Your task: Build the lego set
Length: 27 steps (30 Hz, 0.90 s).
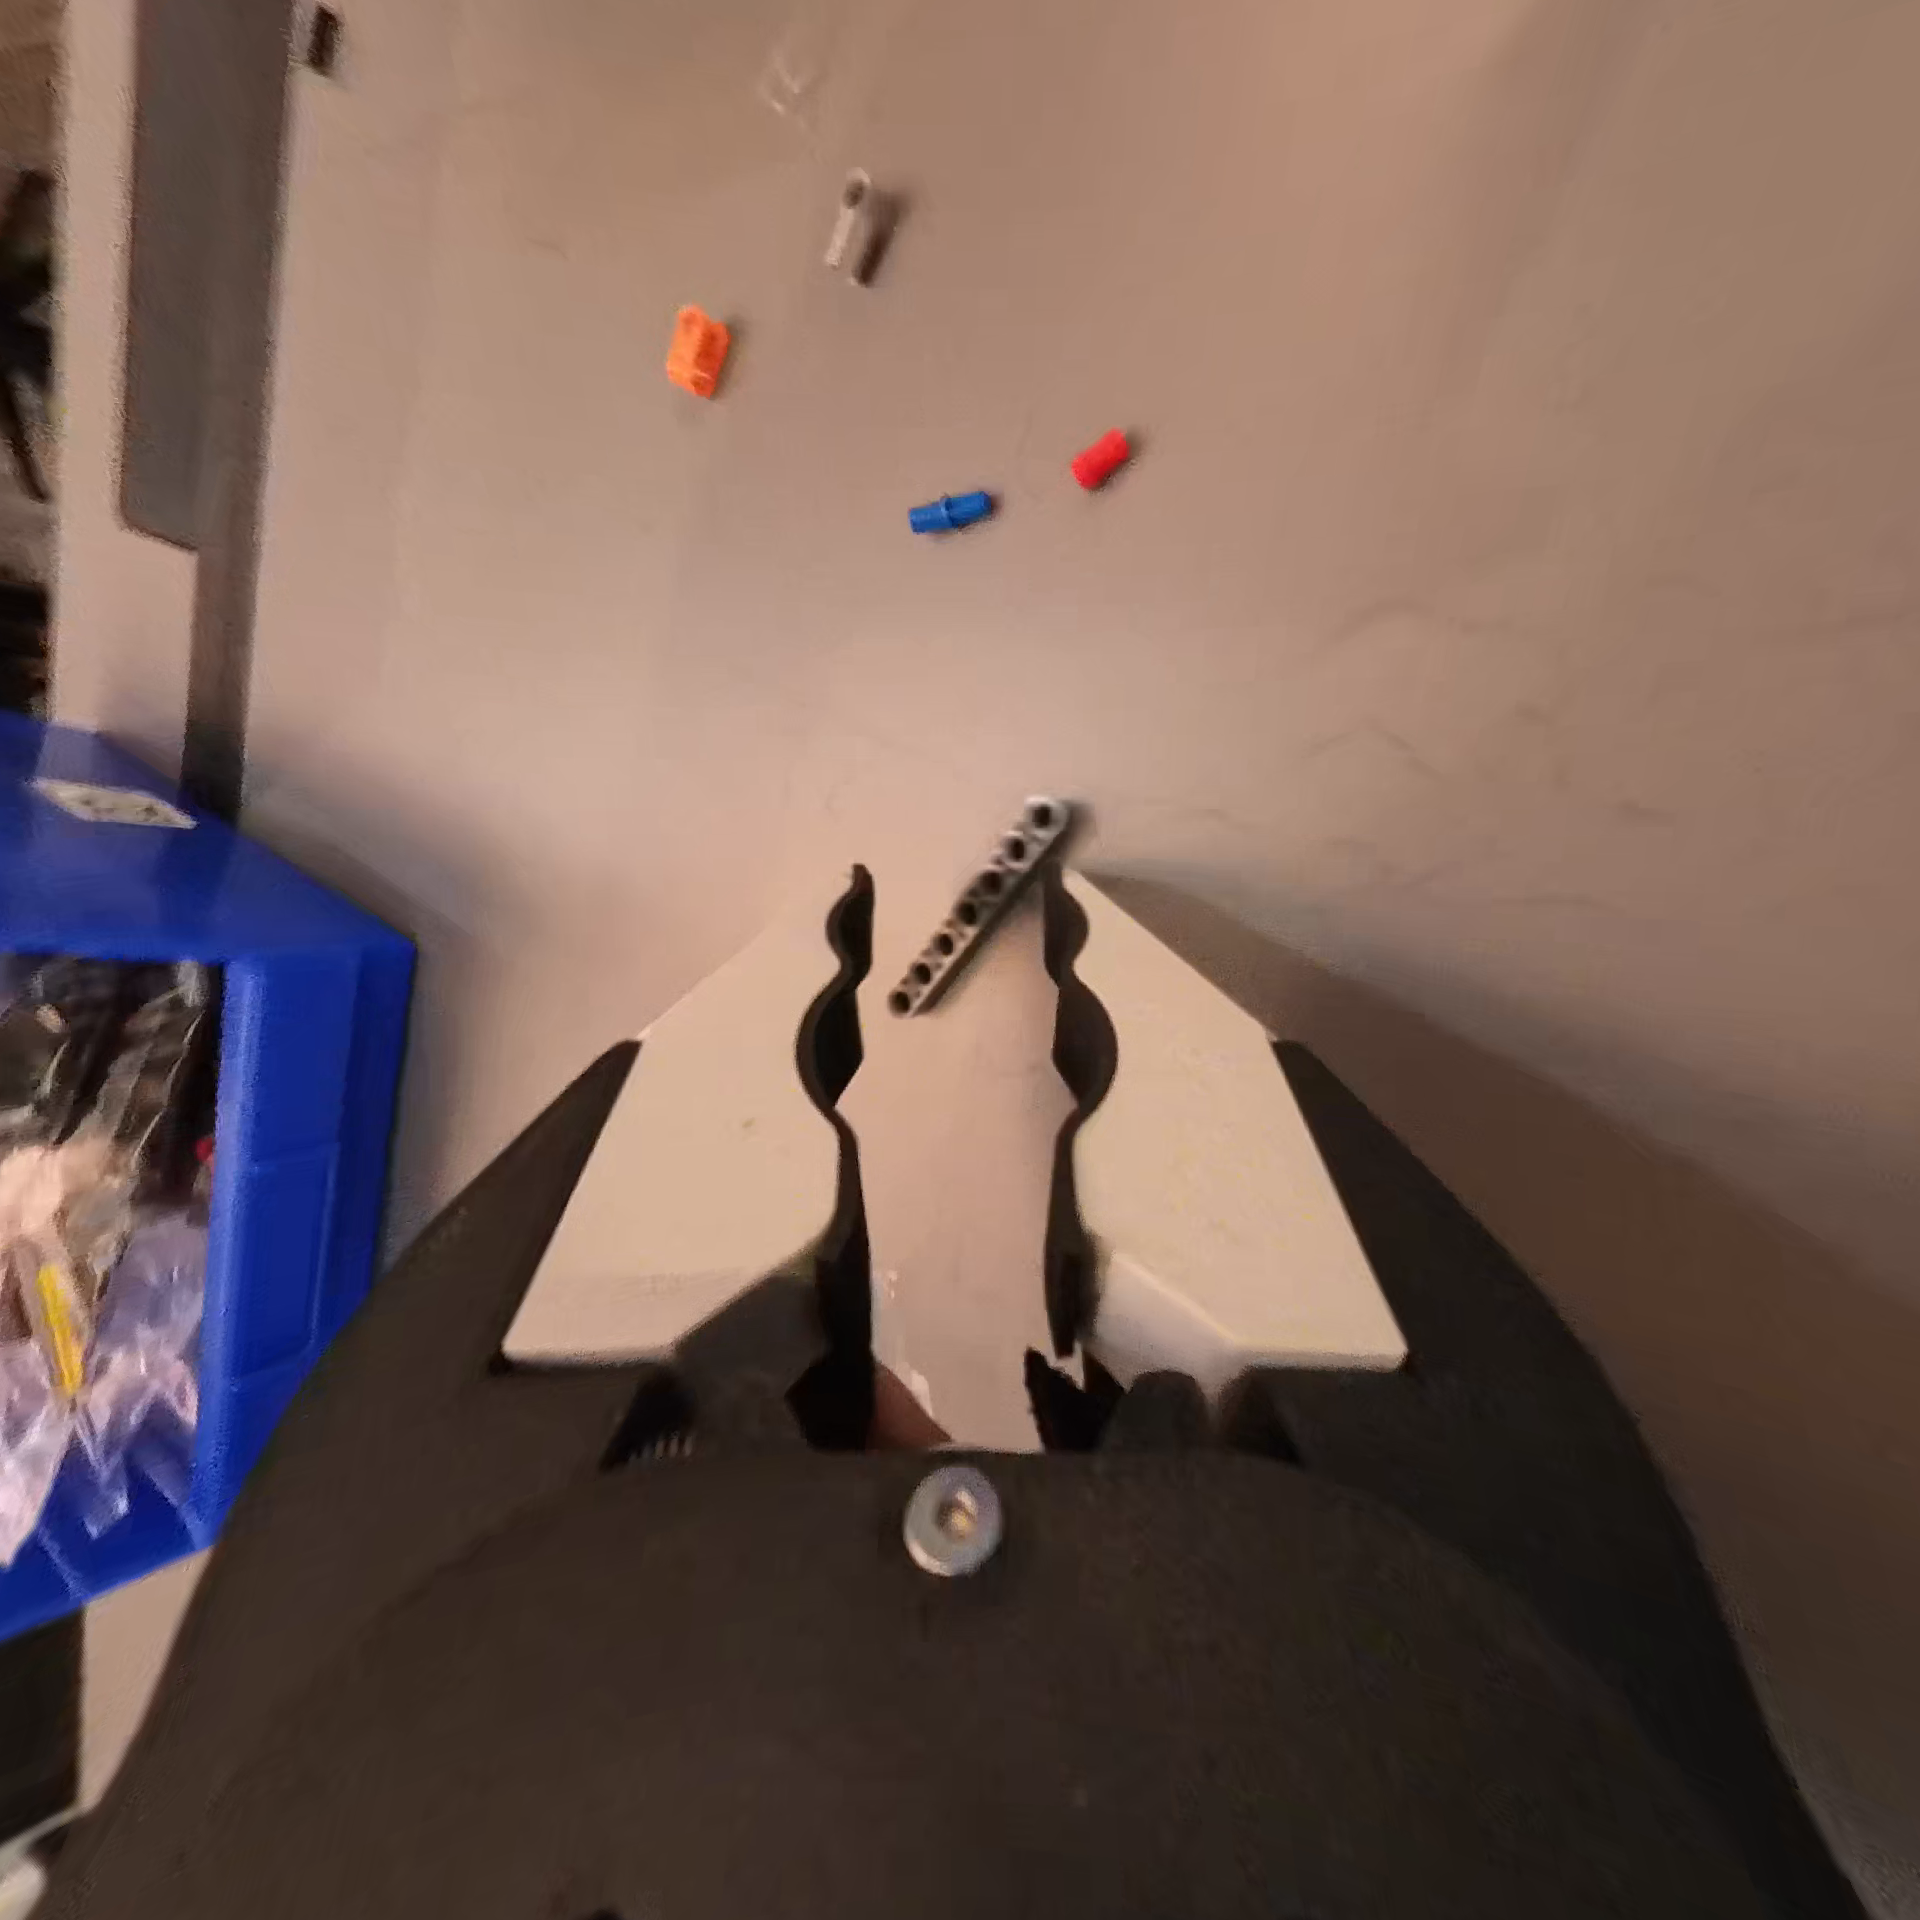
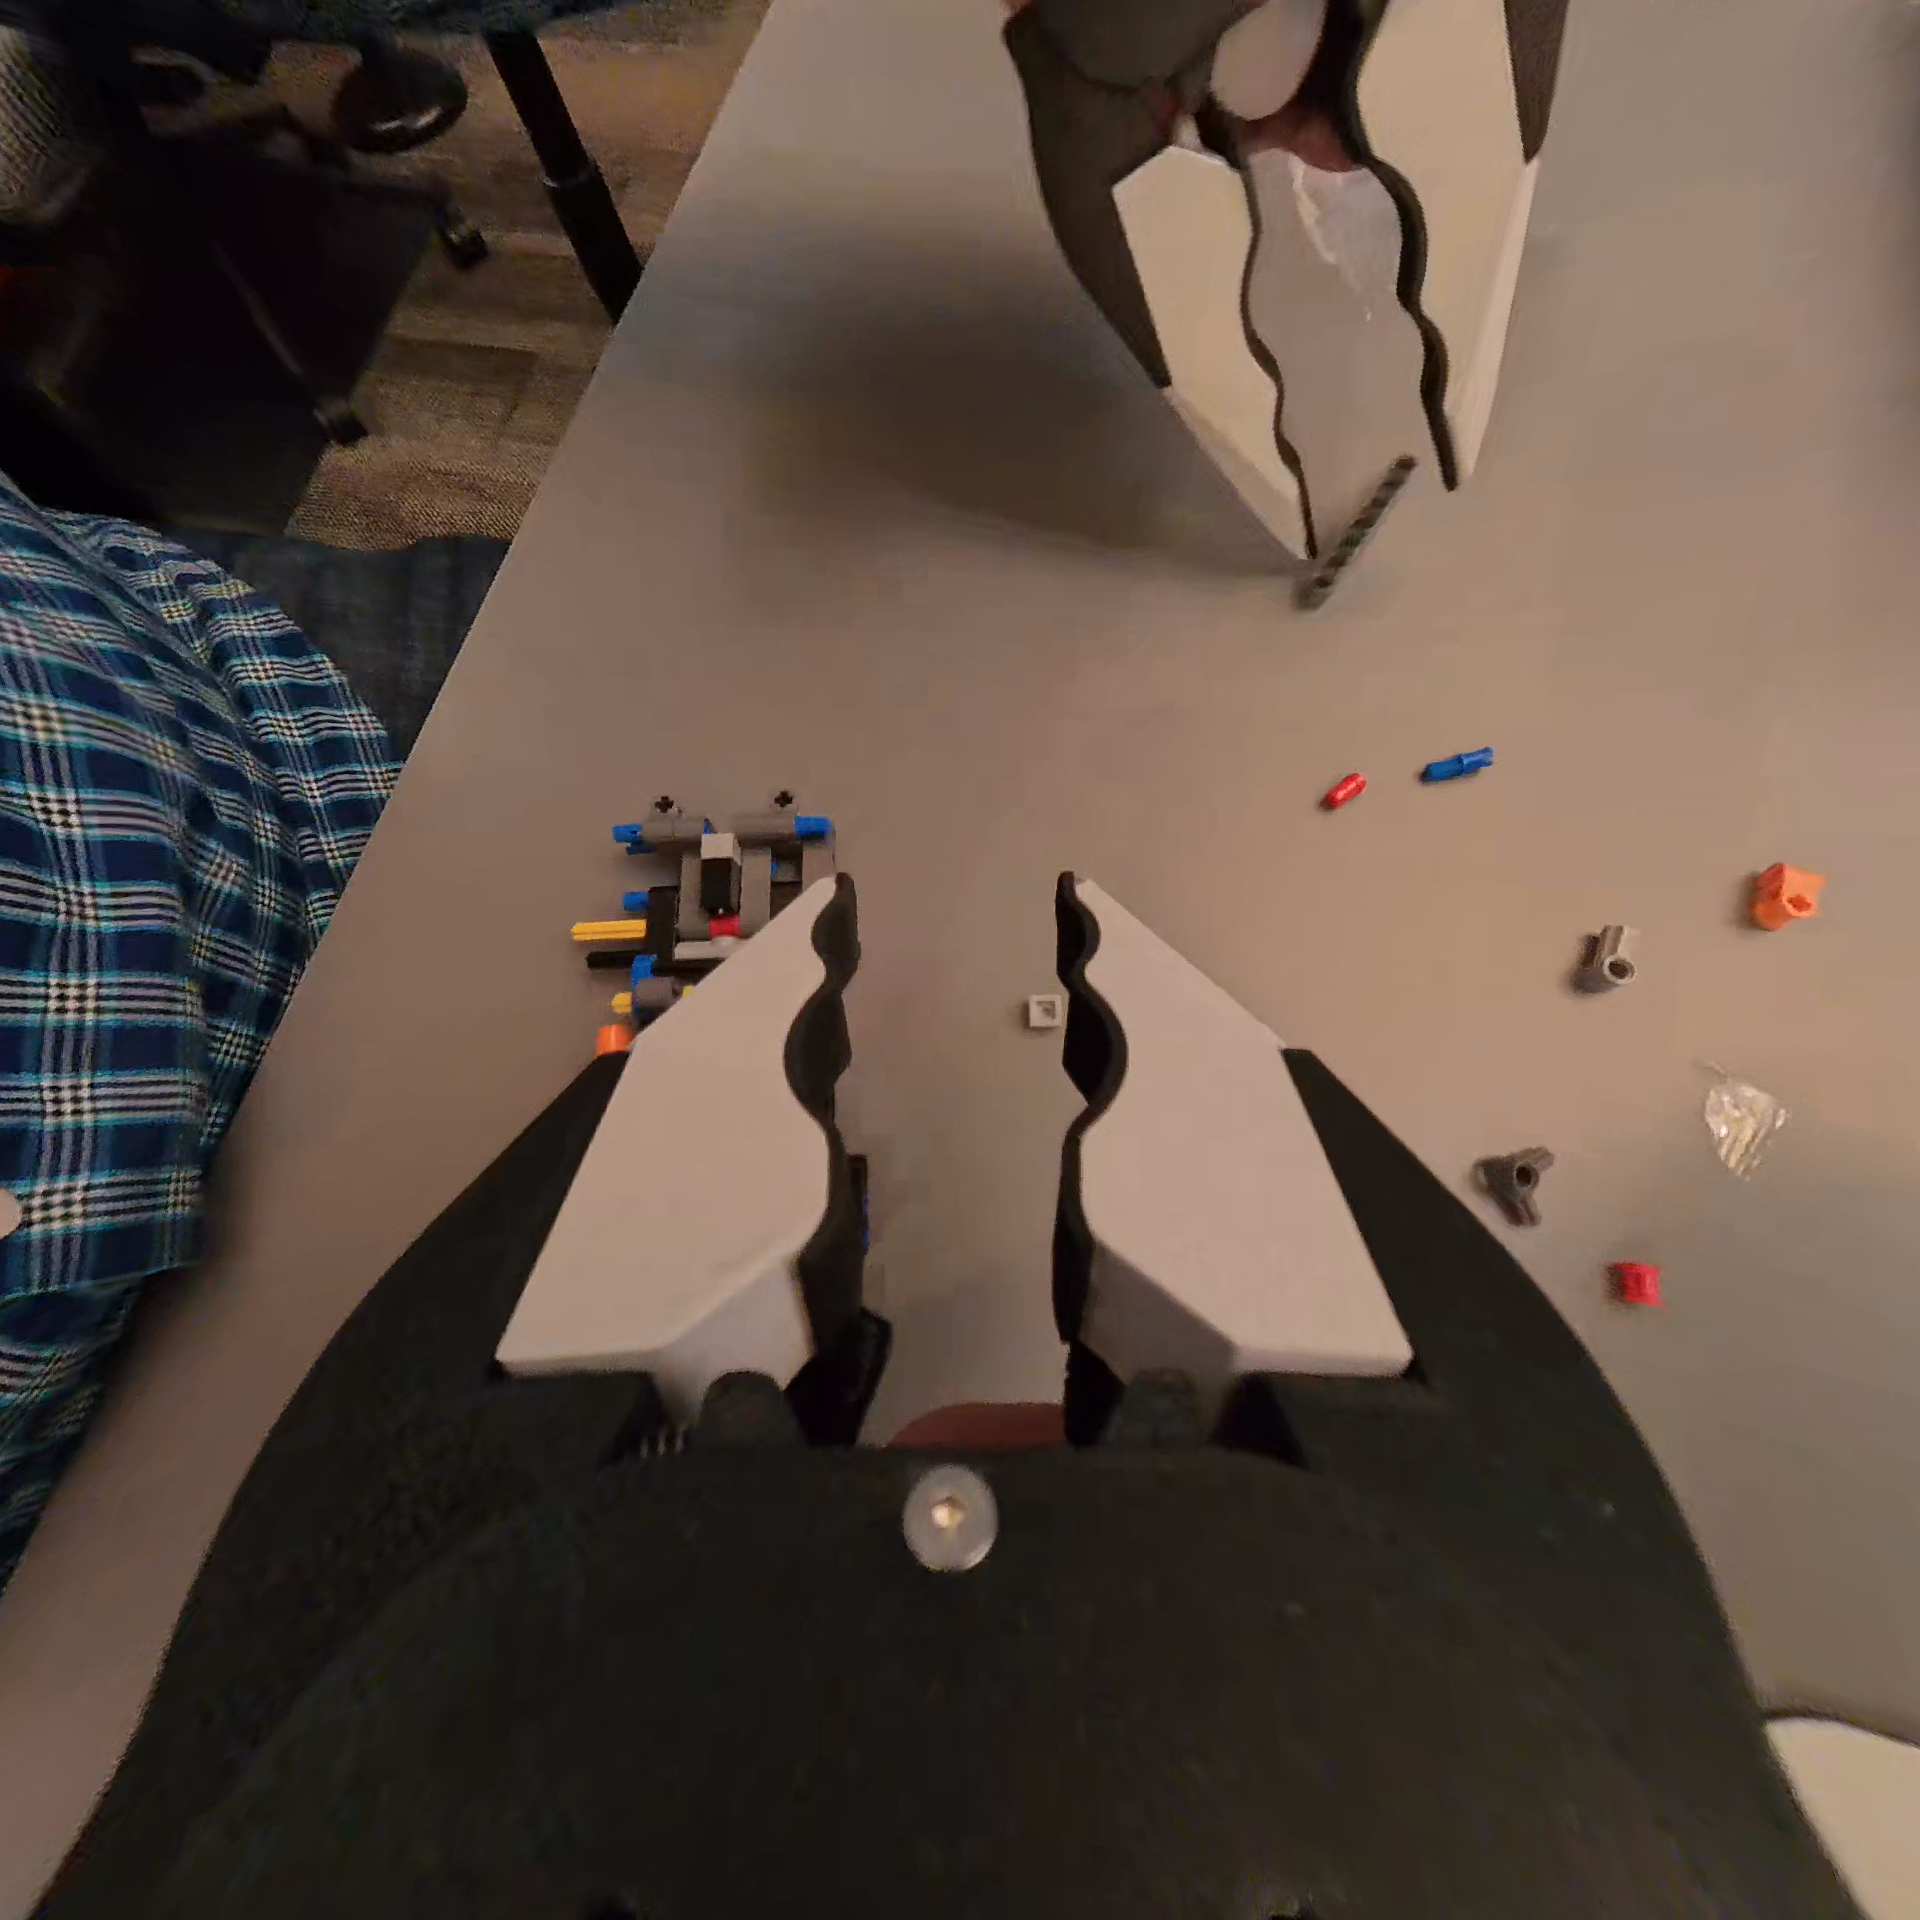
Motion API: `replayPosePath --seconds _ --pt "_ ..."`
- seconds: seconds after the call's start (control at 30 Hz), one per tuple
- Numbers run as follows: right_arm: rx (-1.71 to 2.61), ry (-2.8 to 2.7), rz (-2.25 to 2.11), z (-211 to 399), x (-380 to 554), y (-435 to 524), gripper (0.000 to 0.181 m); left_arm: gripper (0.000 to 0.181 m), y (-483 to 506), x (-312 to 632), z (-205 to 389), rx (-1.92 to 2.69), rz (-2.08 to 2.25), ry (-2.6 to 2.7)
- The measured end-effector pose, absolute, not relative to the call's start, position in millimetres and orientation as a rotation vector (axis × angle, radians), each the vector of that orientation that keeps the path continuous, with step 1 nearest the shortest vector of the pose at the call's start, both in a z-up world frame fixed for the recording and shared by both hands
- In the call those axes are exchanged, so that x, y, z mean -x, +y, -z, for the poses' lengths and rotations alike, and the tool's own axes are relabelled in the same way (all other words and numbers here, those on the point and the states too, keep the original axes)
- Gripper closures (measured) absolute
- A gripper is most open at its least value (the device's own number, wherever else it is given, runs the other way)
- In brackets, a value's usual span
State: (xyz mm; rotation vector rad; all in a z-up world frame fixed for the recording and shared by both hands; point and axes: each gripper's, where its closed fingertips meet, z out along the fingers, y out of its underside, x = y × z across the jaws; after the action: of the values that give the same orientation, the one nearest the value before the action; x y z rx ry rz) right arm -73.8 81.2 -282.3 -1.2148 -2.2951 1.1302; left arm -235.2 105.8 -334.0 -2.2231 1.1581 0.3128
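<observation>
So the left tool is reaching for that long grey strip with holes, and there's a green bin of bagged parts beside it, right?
Nearly. The bin is blue, not green, as the left wrist view shows. The rest holds: the left tool, open, is at the long grey strip with holes, and the bin holds bagged parts.

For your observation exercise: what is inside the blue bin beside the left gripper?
Inside the blue bin, crinkled clear plastic bags show, with a yellow piece and other blurred parts among them. The bin's walls and the picture edge hide the rest.

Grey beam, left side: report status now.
Left tool open, straddling grey beam, flat on table. Right tool open, empty, beside partial build. Nothing blocking.
</observation>
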Motion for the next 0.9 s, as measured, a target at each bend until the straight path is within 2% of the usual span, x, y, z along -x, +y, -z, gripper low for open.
replayPosePath --seconds 0.07,0.17,0.47,0.9 --pt "1.228 -2.292 -1.128 283 67 82 0.146 0.165 106 233 340 2.246 -0.256 1.225" --pt "1.239 -2.290 -1.128 284 61 84 0.147 0.175 107 235 344 2.275 -0.241 1.295" --pt "1.215 -2.224 -1.073 275 56 91 0.151 0.176 116 220 333 2.281 -0.156 1.126" --pt "0.911 -2.058 -0.559 244 38 91 0.156 0.176 91 95 272 2.204 0.352 0.867"
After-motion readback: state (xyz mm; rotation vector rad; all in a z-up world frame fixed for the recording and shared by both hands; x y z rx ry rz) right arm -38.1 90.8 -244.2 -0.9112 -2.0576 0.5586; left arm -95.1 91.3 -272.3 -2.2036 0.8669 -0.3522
